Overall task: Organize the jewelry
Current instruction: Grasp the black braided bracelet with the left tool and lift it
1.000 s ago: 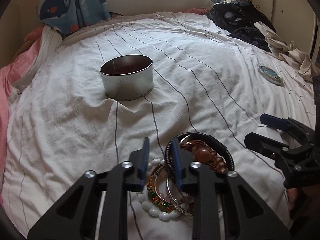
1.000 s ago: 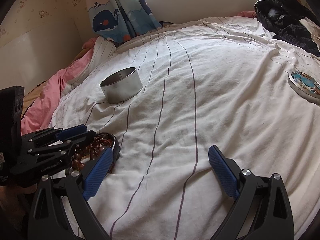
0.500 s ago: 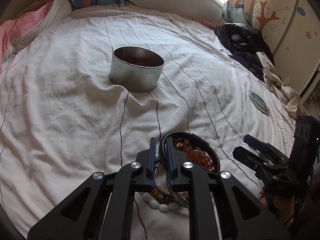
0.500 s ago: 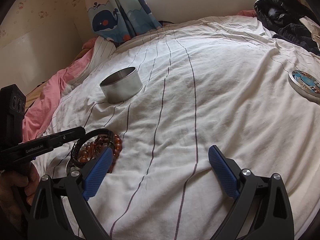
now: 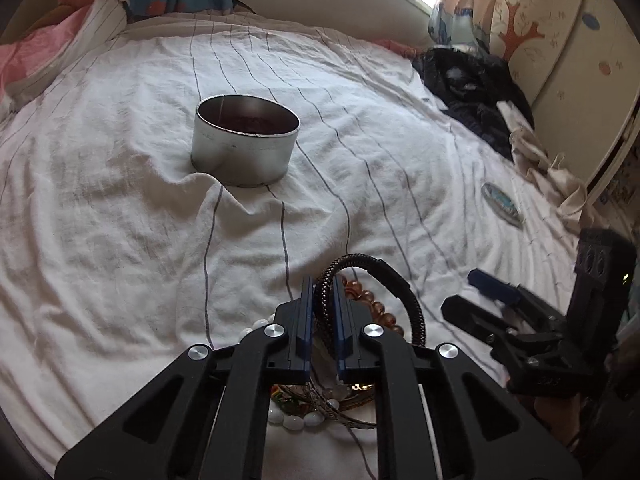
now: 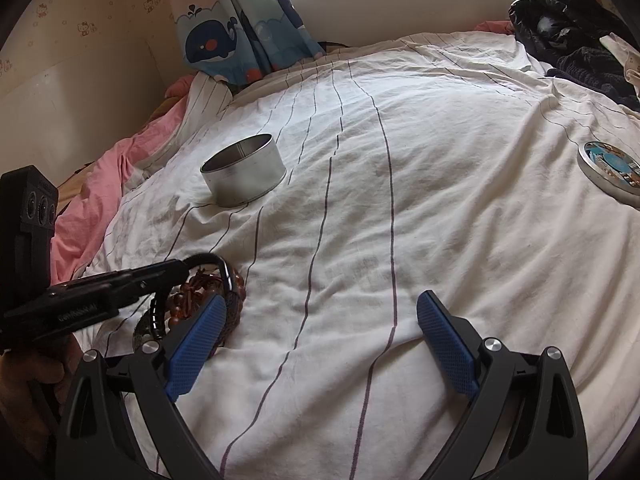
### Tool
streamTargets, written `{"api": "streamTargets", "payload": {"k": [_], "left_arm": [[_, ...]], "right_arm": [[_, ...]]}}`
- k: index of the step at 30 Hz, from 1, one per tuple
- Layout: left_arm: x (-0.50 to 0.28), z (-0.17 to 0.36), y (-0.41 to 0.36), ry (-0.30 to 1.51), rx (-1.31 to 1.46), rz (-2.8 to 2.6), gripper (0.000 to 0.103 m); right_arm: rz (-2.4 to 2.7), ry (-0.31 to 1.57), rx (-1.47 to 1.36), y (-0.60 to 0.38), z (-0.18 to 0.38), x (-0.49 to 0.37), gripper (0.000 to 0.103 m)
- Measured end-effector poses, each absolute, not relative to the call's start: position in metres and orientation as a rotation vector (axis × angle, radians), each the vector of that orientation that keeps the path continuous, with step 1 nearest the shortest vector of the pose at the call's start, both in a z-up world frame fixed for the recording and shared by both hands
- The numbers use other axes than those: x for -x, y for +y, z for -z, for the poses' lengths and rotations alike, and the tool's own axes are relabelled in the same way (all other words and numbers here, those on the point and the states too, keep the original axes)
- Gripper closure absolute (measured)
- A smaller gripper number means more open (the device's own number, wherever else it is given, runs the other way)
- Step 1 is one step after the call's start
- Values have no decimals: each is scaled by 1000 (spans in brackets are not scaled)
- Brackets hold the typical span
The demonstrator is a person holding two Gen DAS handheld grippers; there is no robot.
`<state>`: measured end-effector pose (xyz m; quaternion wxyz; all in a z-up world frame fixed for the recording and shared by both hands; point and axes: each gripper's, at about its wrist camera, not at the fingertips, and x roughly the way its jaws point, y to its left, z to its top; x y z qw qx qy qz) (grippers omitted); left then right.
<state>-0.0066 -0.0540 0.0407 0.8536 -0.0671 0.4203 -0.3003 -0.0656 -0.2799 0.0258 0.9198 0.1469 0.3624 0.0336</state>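
Left gripper [image 5: 322, 300]: jaws closed on the black braided bracelet [image 5: 396, 280], blue pads pinching one side of the loop. The rest of the loop arcs up and off toward 2 o'clock from the fingertips.

Black braided bracelet, seen from right wrist [image 6: 224, 270]: held at the tip of the left gripper [image 6: 176, 270], above the pile.

Jewelry pile [image 5: 320, 408]: on the bedsheet directly beneath the left gripper. Contains a white bead bracelet [image 5: 294, 422], thin metal bangles [image 5: 352, 422], and a brown bead bracelet [image 5: 374, 304] just beside the braided loop at 3 o'clock of the fingertips.

Round tin [image 5: 245, 145]: open, no lid on it, standing upright on the sheet at 11 o'clock from the left gripper, well apart from the pile. Interior shows dark reddish contents or reflection at the bottom; cannot tell which.

Round tin, right wrist view [image 6: 243, 170]: at 11 o'clock; interior not visible from this angle.

Tin lid [image 6: 612, 168]: printed blue picture on top, lying flat on the sheet at 2 o'clock of the right wrist view, well apart from the tin. Nothing on it.

Right gripper [image 6: 316, 332]: jaws wide open, gripping nothing, over bare sheet. Its left pad is near the brown beads.

Bedsheet [image 6: 400, 240]: white with thin dark stripes, wrinkled.

Dark clothing [image 5: 472, 92]: heaped at 1 o'clock, at the bed edge.

Whale curtain [image 6: 224, 36]: at 11 o'clock, behind the bed.
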Motion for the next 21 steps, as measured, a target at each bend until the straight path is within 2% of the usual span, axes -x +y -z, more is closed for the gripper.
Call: {"api": "streamTargets", "payload": {"k": [5,15,16,18,21], "left_arm": [[0,-52,-13,827,309,549,95],[-5,-55,11,799,364,443,94],[-6,-55,13,798,368,440,94],[-7,-54,15,796,375,436,94],[-6,-56,17,790,376,430,93]], "right_arm": [[-77,720,-266,-271,-31,68,11],[-305,713,-100,-212,-51,42,12],[-326,728,-95,-209,-49,36,15],[-362,773,-90,-204,-43,25,32],[-395,828,-86,-200,-34,12,44]]}}
